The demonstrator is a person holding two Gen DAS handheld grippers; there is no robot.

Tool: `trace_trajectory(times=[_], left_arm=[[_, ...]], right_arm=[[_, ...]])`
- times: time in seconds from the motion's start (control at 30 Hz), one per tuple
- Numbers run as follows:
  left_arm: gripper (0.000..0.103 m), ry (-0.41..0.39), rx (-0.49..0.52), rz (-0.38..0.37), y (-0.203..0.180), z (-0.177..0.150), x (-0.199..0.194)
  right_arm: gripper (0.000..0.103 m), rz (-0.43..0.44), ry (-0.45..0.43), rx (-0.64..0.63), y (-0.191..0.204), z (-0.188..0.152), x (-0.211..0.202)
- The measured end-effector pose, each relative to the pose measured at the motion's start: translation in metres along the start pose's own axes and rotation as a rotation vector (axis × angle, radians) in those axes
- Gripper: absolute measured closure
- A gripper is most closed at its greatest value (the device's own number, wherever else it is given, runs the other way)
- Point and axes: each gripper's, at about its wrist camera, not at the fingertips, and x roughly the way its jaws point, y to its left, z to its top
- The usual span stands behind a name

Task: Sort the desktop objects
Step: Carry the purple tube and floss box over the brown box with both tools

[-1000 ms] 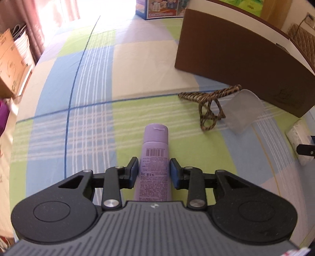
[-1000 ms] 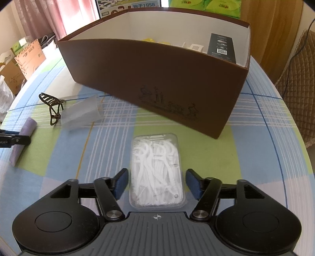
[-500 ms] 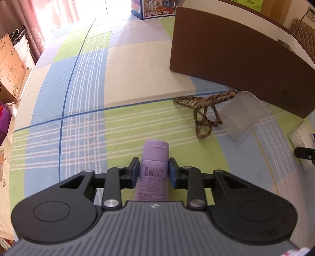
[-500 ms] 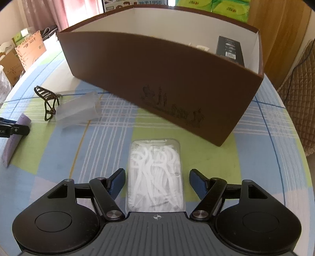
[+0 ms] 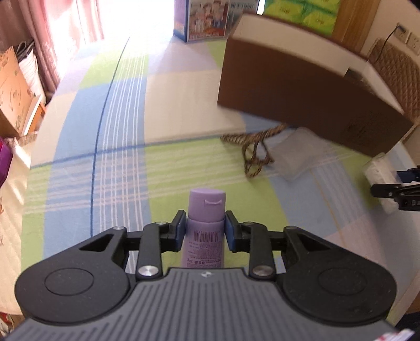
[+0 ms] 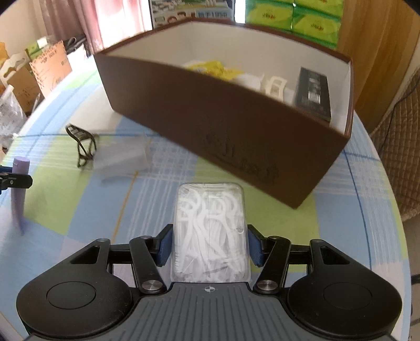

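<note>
My left gripper [image 5: 205, 223] is shut on a purple bottle [image 5: 207, 202], cap pointing away, held above the checked tablecloth. From the right wrist view the same bottle [image 6: 19, 188] hangs tilted at the far left. My right gripper [image 6: 210, 241] has its blue pads pressed on both sides of a clear box of white floss picks [image 6: 210, 225]. The open brown box [image 6: 236, 126] stands just beyond it and holds a yellow packet, white items and a black carton. A leopard-print hair claw [image 5: 252, 149] and a clear plastic container [image 5: 296, 160] lie in front of the brown box [image 5: 288, 86].
Cardboard boxes [image 5: 13, 91] stand off the table's left edge. Green tissue packs [image 6: 294, 15] and a printed carton [image 5: 204, 21] sit behind the brown box. A quilted chair [image 6: 399, 147] is at the right. The round table's edge [image 6: 393, 236] curves close on the right.
The left gripper has lifted the purple bottle off the cloth and tipped it up. The right gripper's fingers have come in onto the floss box, and it has moved nearer the brown box.
</note>
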Motion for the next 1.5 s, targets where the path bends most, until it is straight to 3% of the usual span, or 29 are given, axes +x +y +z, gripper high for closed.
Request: trace_trajectory(times=[0.7, 1.17, 1.5], left_arm=[[0.078, -0.157, 0.022, -0.049, -0.013, 0.027, -0.059], [0.078, -0.32, 0.122, -0.145, -0.044, 0.108, -0.097], [0.078, -0.335, 0.167, -0.208, -0.078, 0.18, -0.072]], right_arm=[[0.049, 0.052, -0.068, -0.002, 0.006, 0.012, -0.035], [0.049, 0.118, -0.213, 0.001, -0.017, 0.076, -0.076], [0.049, 0.088, -0.294, -0.022, -0.038, 0.137, -0.073]])
